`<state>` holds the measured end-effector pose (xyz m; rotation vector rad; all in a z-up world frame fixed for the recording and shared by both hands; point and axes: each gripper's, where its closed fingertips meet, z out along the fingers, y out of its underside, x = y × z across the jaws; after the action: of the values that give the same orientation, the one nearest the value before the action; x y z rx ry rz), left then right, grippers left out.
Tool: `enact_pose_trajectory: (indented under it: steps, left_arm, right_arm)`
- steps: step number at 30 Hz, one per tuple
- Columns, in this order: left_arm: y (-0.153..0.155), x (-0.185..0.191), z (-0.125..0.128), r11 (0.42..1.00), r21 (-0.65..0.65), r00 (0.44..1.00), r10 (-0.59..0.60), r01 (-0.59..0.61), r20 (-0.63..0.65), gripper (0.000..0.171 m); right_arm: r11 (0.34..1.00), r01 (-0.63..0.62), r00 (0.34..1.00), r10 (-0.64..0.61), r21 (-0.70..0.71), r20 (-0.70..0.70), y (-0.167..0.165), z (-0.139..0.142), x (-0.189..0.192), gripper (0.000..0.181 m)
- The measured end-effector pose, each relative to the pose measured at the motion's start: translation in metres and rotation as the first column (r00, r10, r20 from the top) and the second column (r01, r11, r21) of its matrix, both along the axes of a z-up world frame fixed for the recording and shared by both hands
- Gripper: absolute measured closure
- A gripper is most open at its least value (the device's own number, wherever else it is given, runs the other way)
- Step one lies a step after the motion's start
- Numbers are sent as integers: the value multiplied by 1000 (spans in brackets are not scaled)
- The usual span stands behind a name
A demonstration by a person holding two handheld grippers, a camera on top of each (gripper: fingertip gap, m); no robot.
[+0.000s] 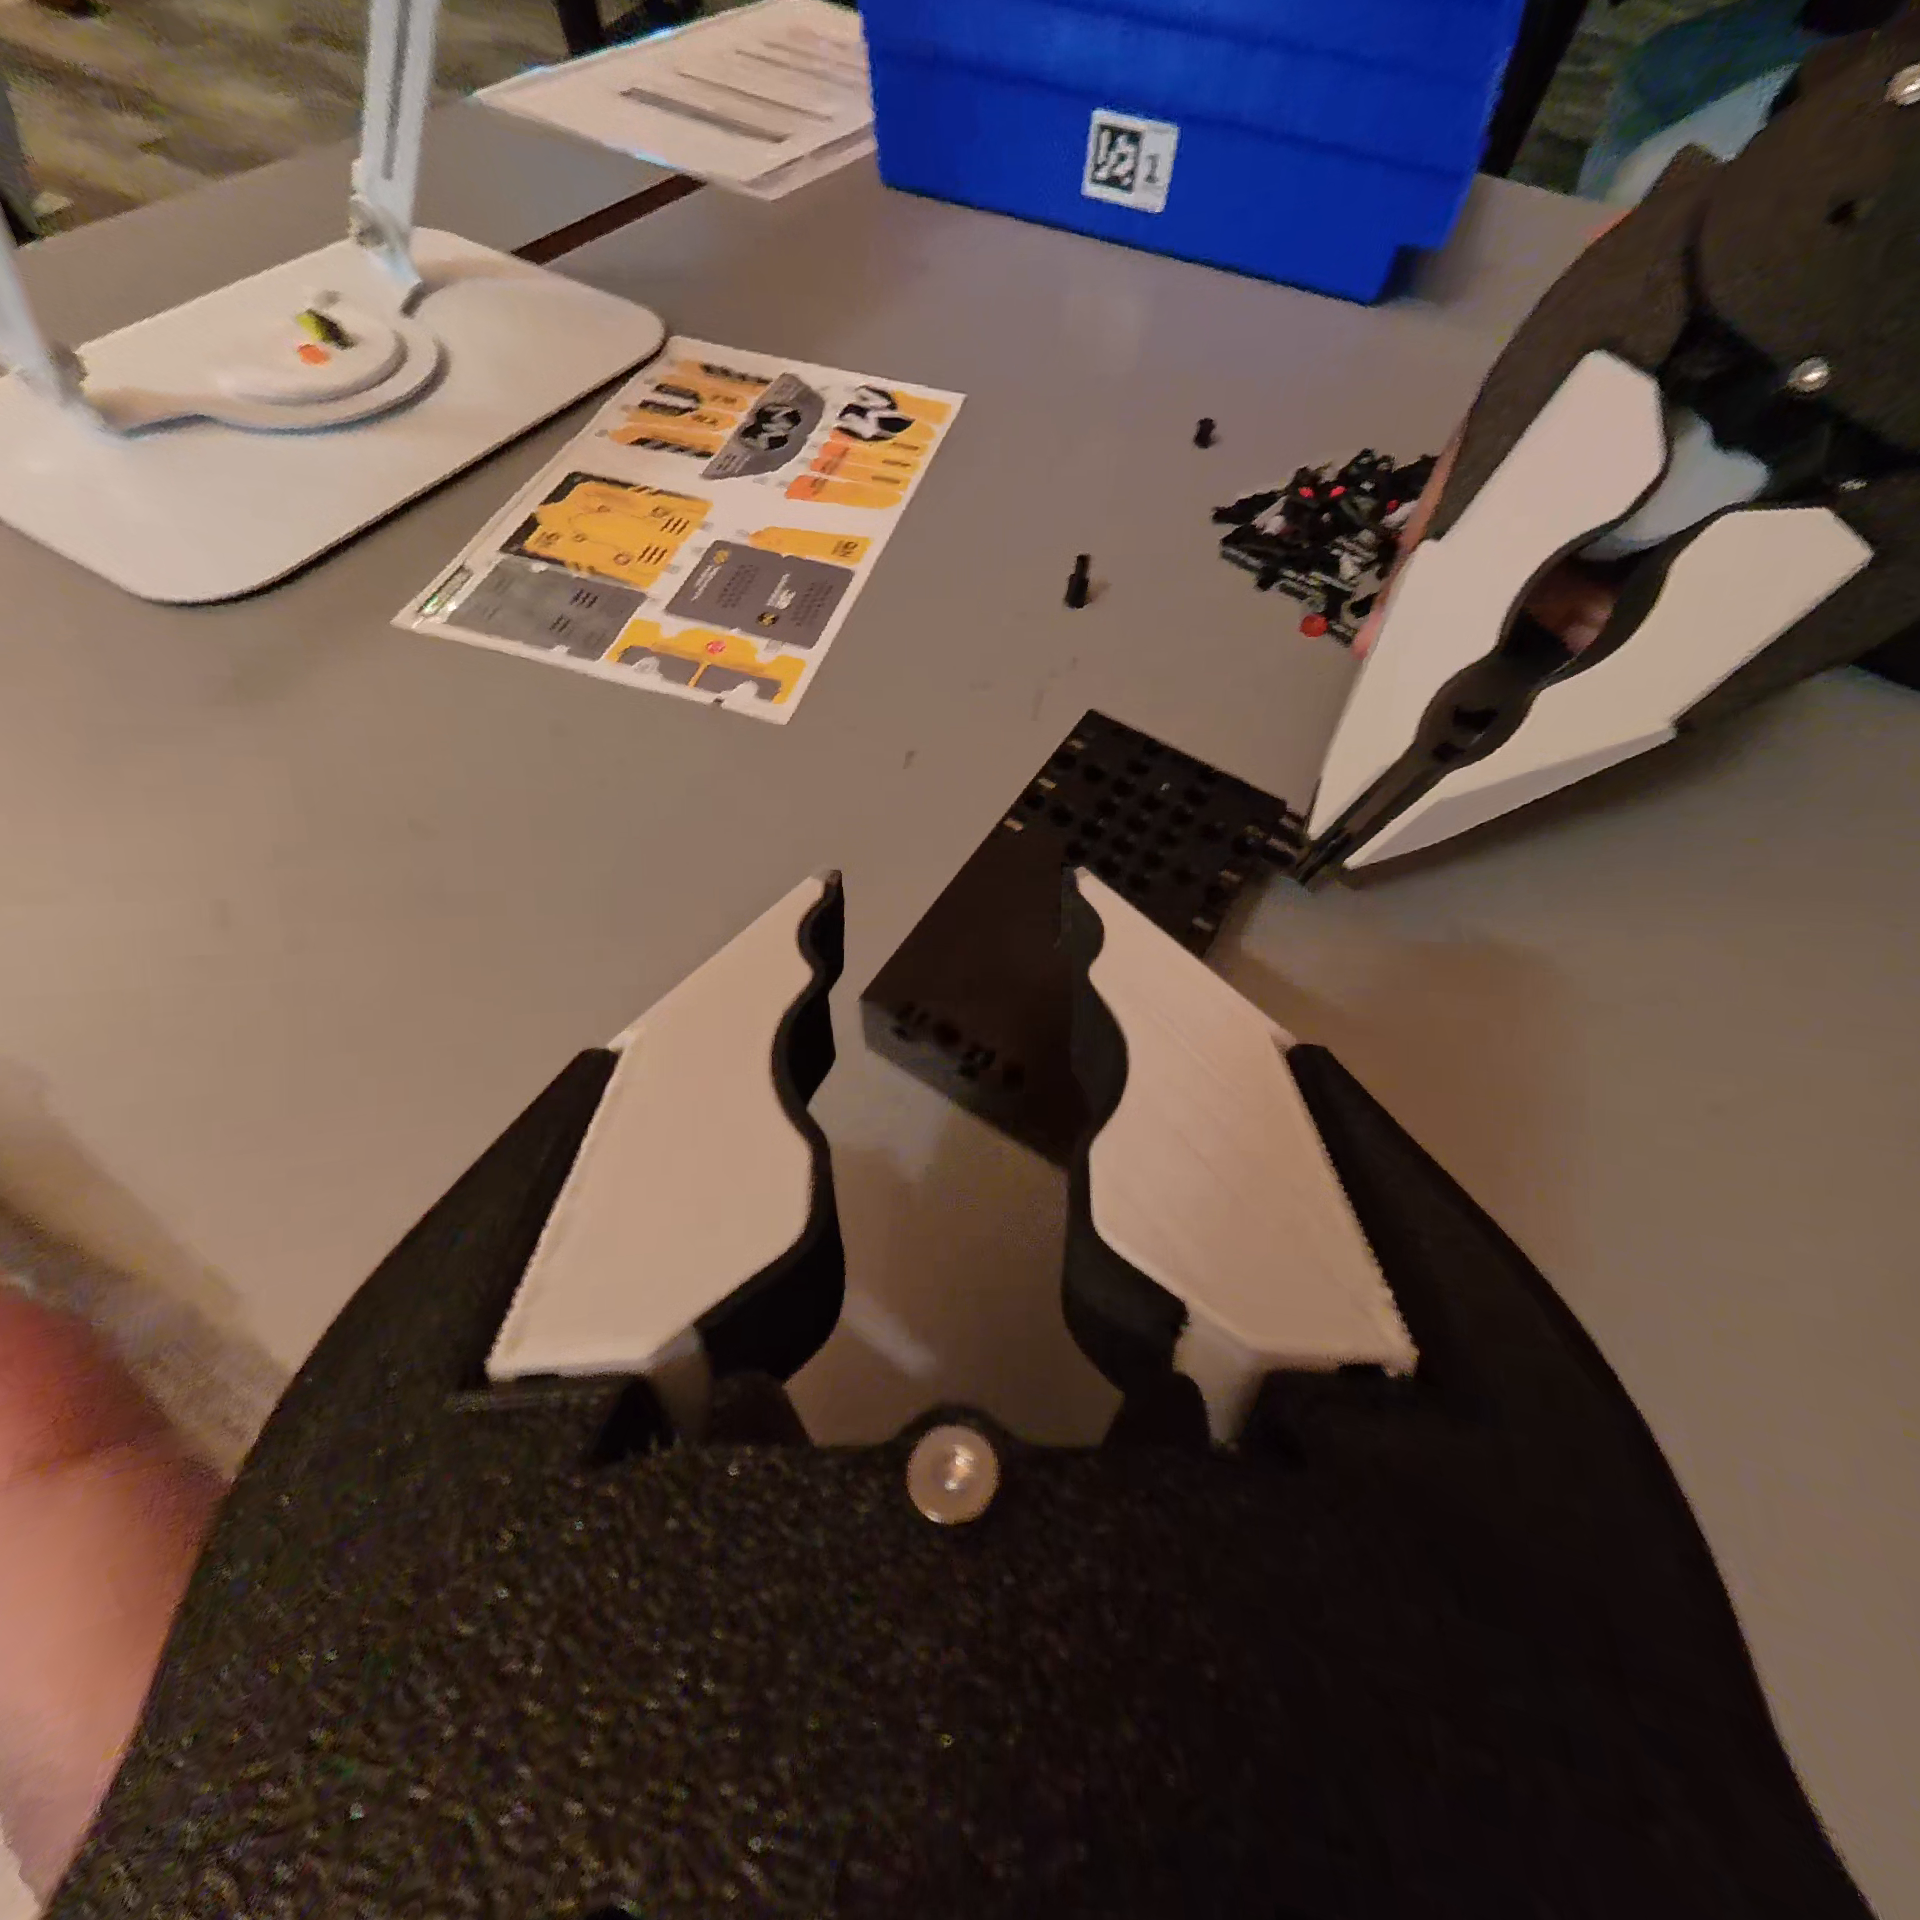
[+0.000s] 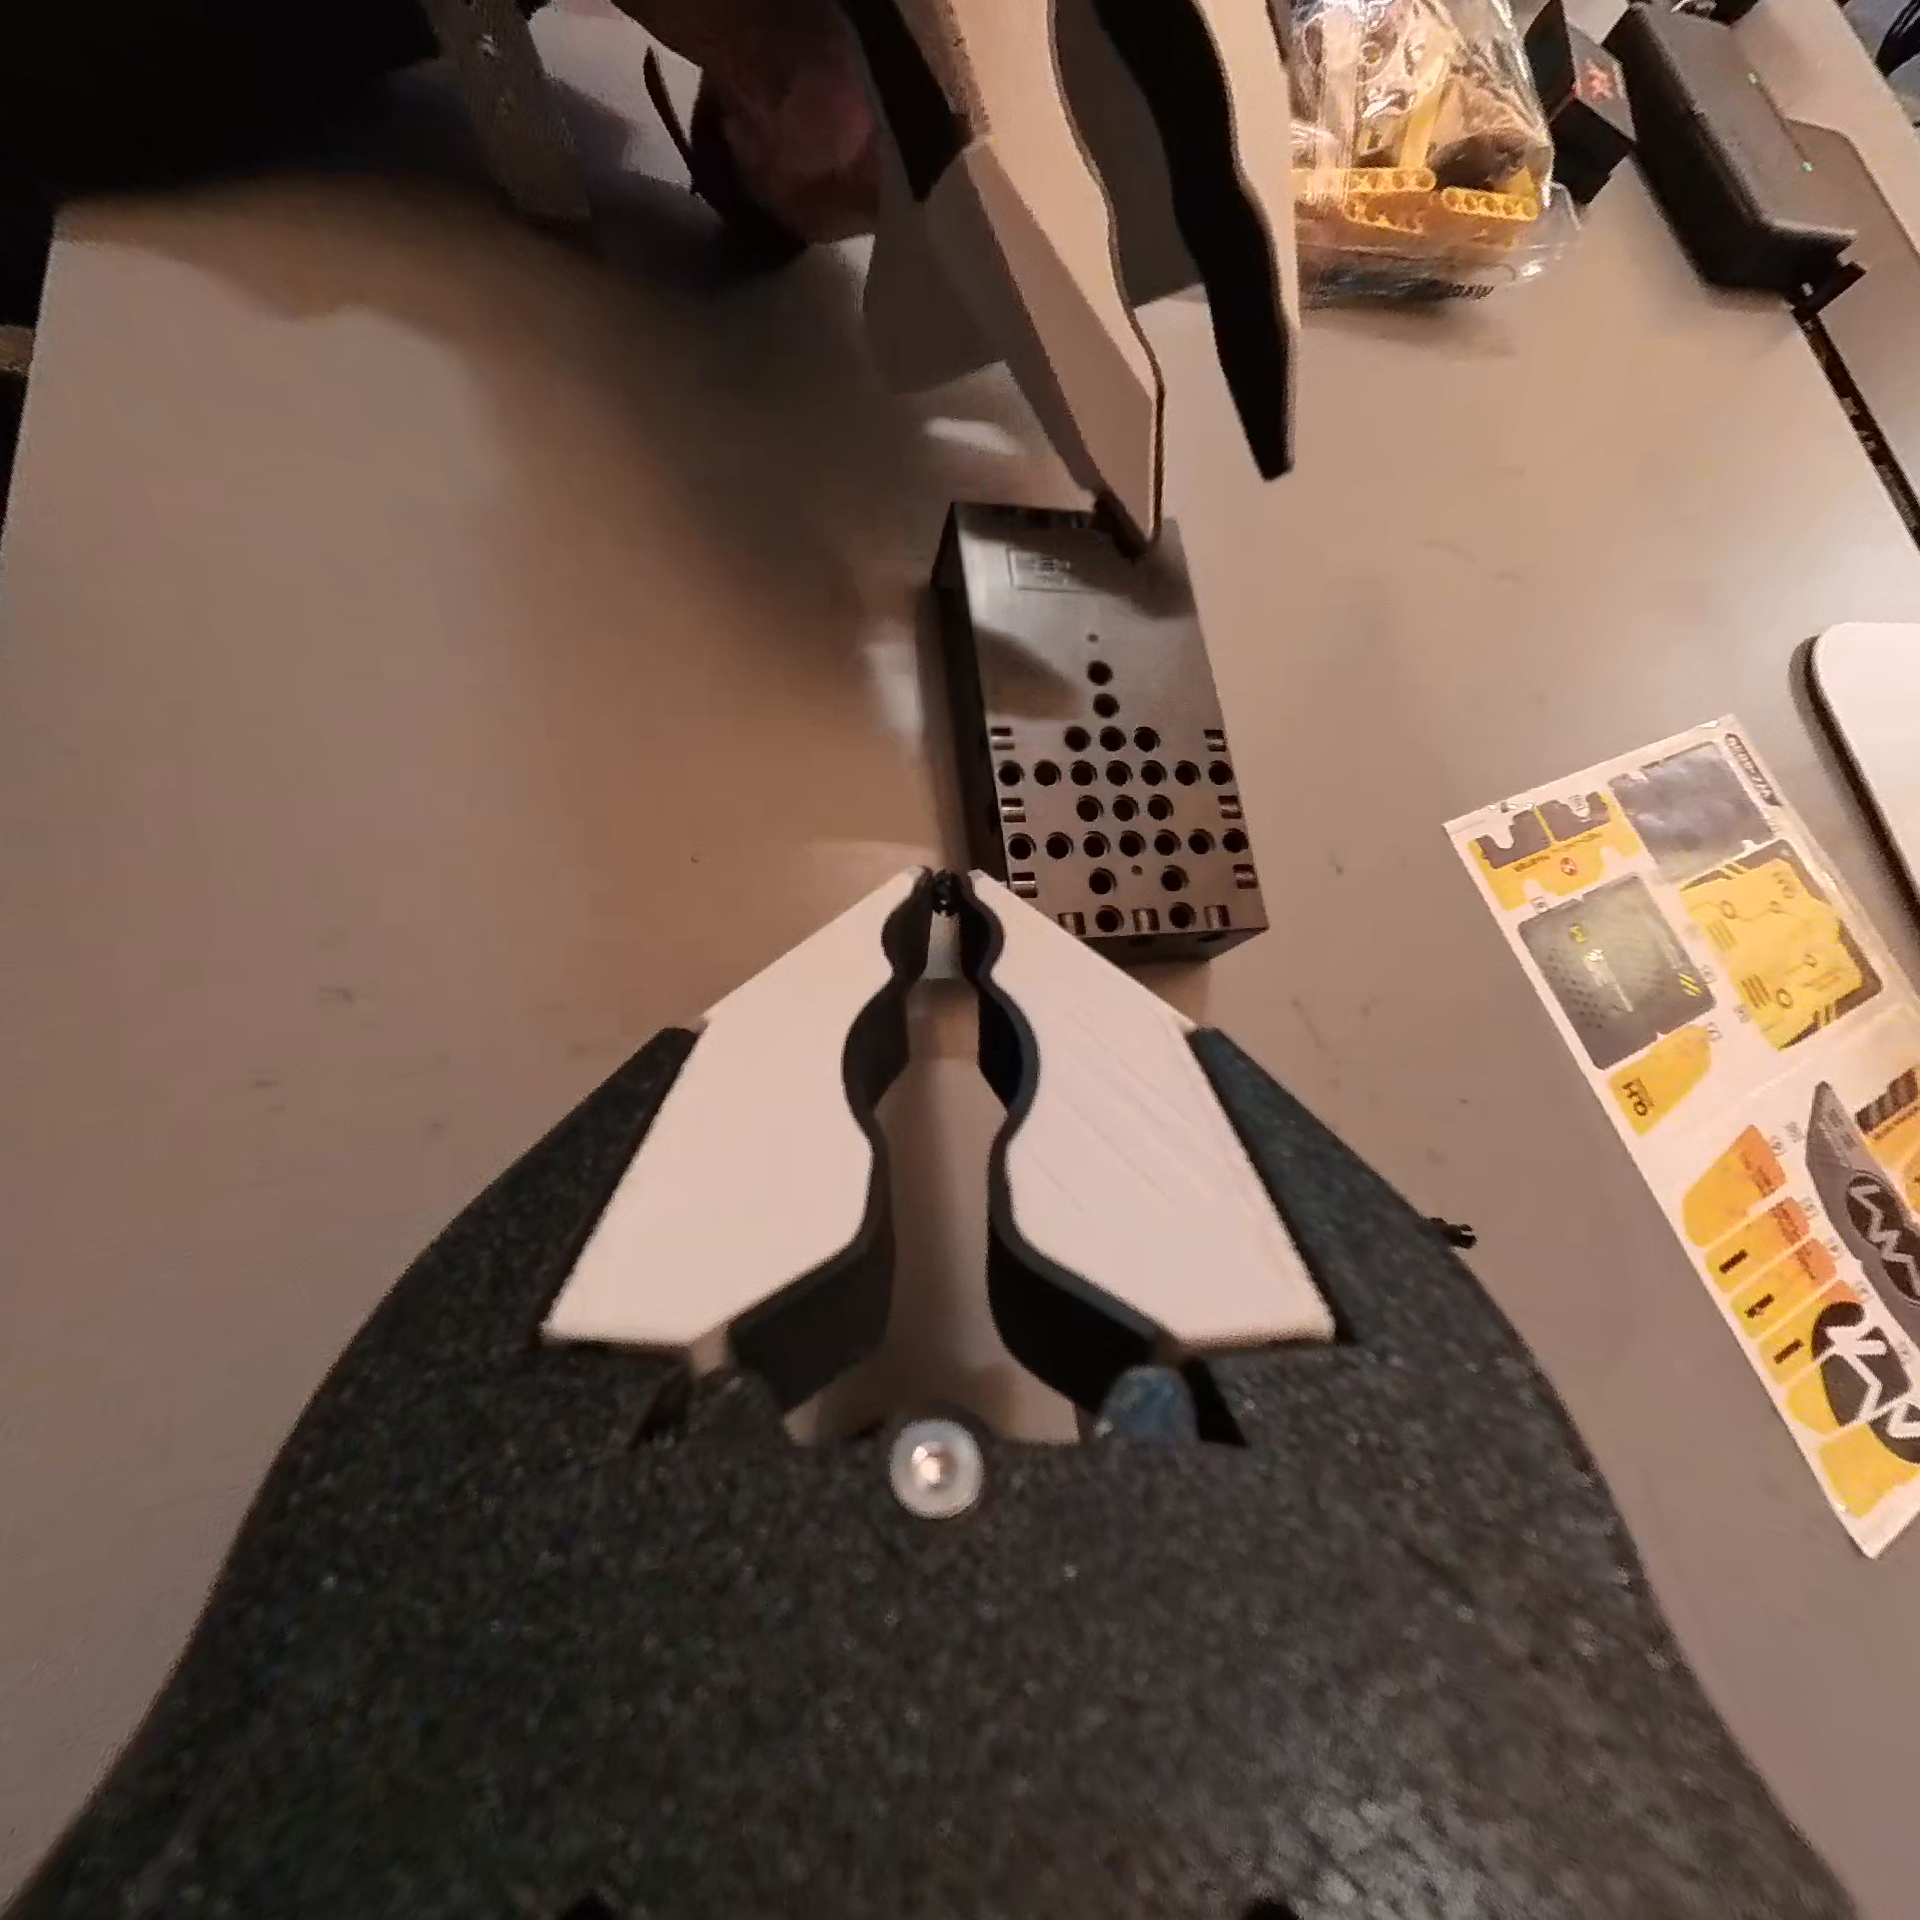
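A black block with many round holes [image 1: 1143,821] lies flat on the grey table [image 1: 364,883]. My left gripper [image 1: 956,883] is open over the block's near end, and its right finger overlaps the block. In the right wrist view the left gripper [image 2: 1205,499] has one fingertip [image 2: 1132,520] on the far end of the block [image 2: 1101,769]. My right gripper [image 2: 945,883] is shut on a small black pin [image 2: 943,902], right beside the block's near corner. The right gripper also shows in the left wrist view [image 1: 1314,857], with its tips at the block's far corner.
A yellow and grey sticker sheet [image 1: 675,530] lies left of the block. A pile of small black and red parts [image 1: 1309,530] and two loose black pins [image 1: 1078,580] lie behind it. A blue bin [image 1: 1174,135], a white lamp base [image 1: 312,416] and a bag of yellow parts [image 2: 1423,156] stand around.
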<state>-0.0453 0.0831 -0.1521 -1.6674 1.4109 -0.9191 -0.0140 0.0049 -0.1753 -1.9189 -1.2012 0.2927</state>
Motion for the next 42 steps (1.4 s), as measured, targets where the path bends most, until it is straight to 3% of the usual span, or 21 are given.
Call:
enact_pose_trajectory:
  steps: [6,7,10,12,20,27,36,42]
  left_arm:
    - [-2,-7,-2,996,-74,999,-47,47,0,127]
    - [-6,-7,-1,994,-78,998,-70,70,3,119]
    - [-15,-6,-2,988,-87,992,-124,124,1,68]
    - [-18,-6,-4,986,-87,990,-143,142,-12,56]
    - [-12,-2,-24,997,-9,987,-76,75,-145,56]
    - [-5,-1,-51,999,42,948,-9,24,-319,58]
    - [-5,2,-52,1000,23,945,-6,15,-326,57]
    - [-8,29,-44,988,155,956,30,16,-290,59]
  right_arm:
    - [998,54,998,-55,29,38,10,-2,13,176]
    - [997,70,996,-72,41,48,13,-3,17,176]
    - [994,99,994,-101,39,39,17,-3,23,176]
    - [993,109,993,-110,34,29,19,-2,24,176]
    - [992,124,990,-123,13,-65,19,10,23,176]
    - [988,155,983,-153,13,-97,23,16,28,176]
    - [982,188,976,-183,34,-115,26,23,35,176]
    - [979,199,975,-192,52,-113,27,26,35,176]
